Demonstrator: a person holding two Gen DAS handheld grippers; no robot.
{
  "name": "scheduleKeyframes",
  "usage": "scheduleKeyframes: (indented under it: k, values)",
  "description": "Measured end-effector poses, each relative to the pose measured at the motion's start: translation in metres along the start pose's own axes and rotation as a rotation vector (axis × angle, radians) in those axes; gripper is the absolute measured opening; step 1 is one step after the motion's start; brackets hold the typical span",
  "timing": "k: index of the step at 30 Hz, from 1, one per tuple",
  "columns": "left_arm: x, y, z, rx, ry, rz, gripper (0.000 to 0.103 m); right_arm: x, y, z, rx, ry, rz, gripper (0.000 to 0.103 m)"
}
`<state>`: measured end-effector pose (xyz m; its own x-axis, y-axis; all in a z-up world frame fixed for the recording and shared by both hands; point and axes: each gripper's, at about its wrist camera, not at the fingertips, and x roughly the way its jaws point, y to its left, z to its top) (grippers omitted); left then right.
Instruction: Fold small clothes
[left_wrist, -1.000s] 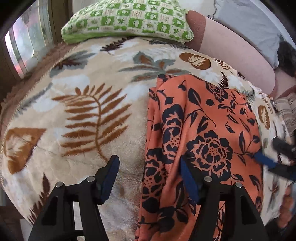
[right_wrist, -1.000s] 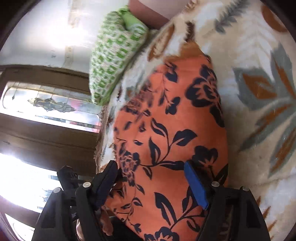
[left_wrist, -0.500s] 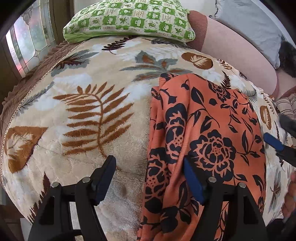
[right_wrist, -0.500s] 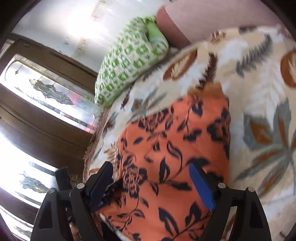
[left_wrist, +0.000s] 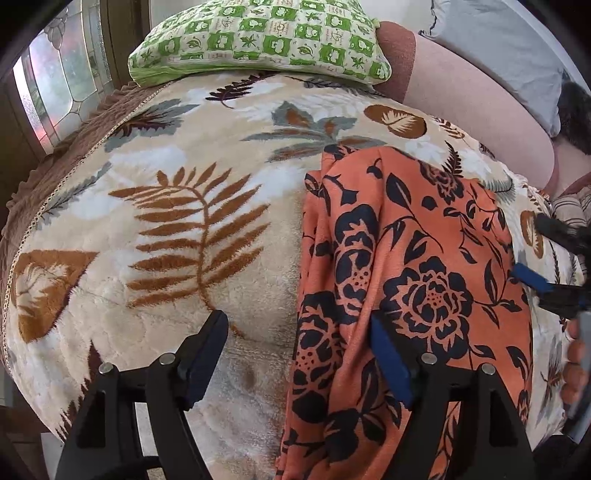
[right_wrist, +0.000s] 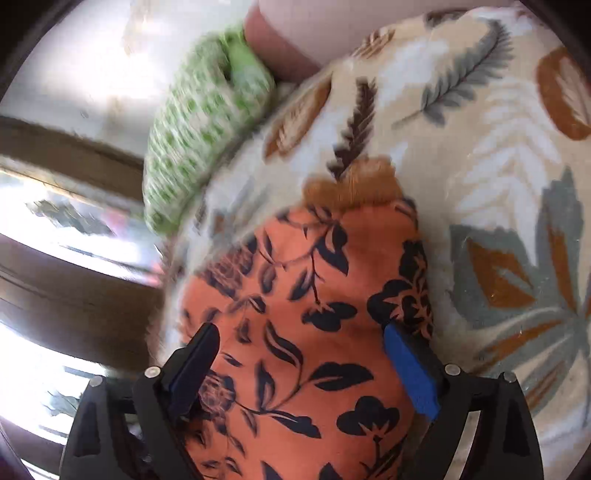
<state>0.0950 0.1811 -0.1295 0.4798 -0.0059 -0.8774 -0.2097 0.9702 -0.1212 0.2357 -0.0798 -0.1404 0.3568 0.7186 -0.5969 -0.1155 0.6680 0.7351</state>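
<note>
Lying on the leaf-print blanket (left_wrist: 177, 221) of the bed, the orange flowered garment (left_wrist: 417, 280) runs as a long folded strip away from both tools toward the green checked pillow (left_wrist: 258, 37). The left tool (left_wrist: 299, 354) hangs over the strip's near left edge, jaws opening, one finger over bare blanket and the other over cloth, pinching nothing. The right tool (right_wrist: 303, 373) straddles the strip's near end in its own view, jaws opening wide with cloth below them but not gripped. Judging by this, the strip's long axis points straight ahead, so a next fold would likely bring the near end, which is closest to both hands, toward the far end.
</note>
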Motion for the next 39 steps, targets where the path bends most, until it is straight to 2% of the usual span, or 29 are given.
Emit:
scheduleKeyframes:
  k: [2, 6, 8, 12, 14, 15, 16, 17, 18, 19, 20, 21, 22, 24, 26, 30, 33, 35, 39]
  values:
    - [-0.006, 0.004, -0.001, -0.018, -0.006, -0.025, 0.078, -0.023, 0.011, -0.008, -0.043, -0.018, 0.030, 0.093]
    - [-0.024, 0.015, -0.006, -0.062, -0.064, -0.106, 0.079, -0.061, -0.001, -0.041, -0.055, -0.036, -0.003, 0.093]
    - [-0.023, 0.023, -0.007, -0.101, -0.046, -0.197, 0.083, -0.069, -0.019, -0.053, -0.013, -0.026, -0.010, 0.093]
    - [-0.005, 0.025, 0.005, -0.119, 0.031, -0.359, 0.083, -0.056, -0.046, -0.066, 0.078, 0.018, 0.039, 0.093]
    - [0.013, 0.020, 0.012, -0.124, 0.098, -0.382, 0.084, -0.040, -0.045, -0.064, 0.066, 0.053, 0.089, 0.093]
    - [0.026, 0.018, 0.015, -0.128, 0.148, -0.404, 0.084, -0.028, -0.046, -0.061, 0.066, 0.077, 0.084, 0.093]
    - [0.033, 0.016, 0.015, -0.131, 0.165, -0.401, 0.084, -0.017, -0.048, -0.060, 0.079, 0.098, 0.056, 0.093]
    - [0.033, 0.012, 0.015, -0.120, 0.144, -0.392, 0.084, -0.008, -0.050, -0.060, 0.097, 0.115, 0.036, 0.093]
    - [0.032, 0.006, 0.016, -0.085, 0.139, -0.379, 0.078, -0.004, -0.046, -0.060, 0.077, 0.107, 0.043, 0.093]
    - [0.032, 0.001, 0.015, -0.061, 0.148, -0.376, 0.063, -0.001, -0.035, -0.058, 0.022, 0.111, 0.055, 0.087]
    - [0.033, -0.003, 0.014, -0.057, 0.168, -0.378, 0.053, 0.002, -0.025, -0.059, -0.025, 0.127, 0.020, 0.070]
    - [0.033, -0.003, 0.014, -0.068, 0.166, -0.379, 0.046, 0.003, -0.019, -0.060, -0.059, 0.135, -0.012, 0.045]
    - [0.032, -0.003, 0.015, -0.077, 0.172, -0.388, 0.044, 0.003, -0.014, -0.059, -0.085, 0.139, -0.030, 0.041]
    - [0.027, -0.004, 0.015, -0.087, 0.162, -0.391, 0.036, -0.003, -0.005, -0.059, -0.134, 0.135, -0.058, 0.037]
    - [0.013, -0.007, 0.018, -0.101, 0.118, -0.410, 0.032, -0.013, 0.011, -0.057, -0.201, 0.110, -0.081, 0.035]
    - [-0.029, -0.040, 0.032, -0.045, -0.014, -0.460, 0.031, -0.062, 0.061, -0.043, -0.373, -0.008, -0.092, 0.034]
    - [-0.059, -0.067, 0.050, -0.002, -0.116, -0.505, 0.031, -0.109, 0.075, -0.020, -0.433, -0.108, -0.093, 0.034]
    - [-0.067, -0.089, 0.062, 0.021, -0.154, -0.529, 0.032, -0.132, 0.069, -0.006, -0.429, -0.144, -0.097, 0.034]
    - [-0.044, -0.132, 0.070, 0.055, -0.105, -0.526, 0.032, -0.153, 0.012, 0.018, -0.311, -0.152, -0.068, 0.034]
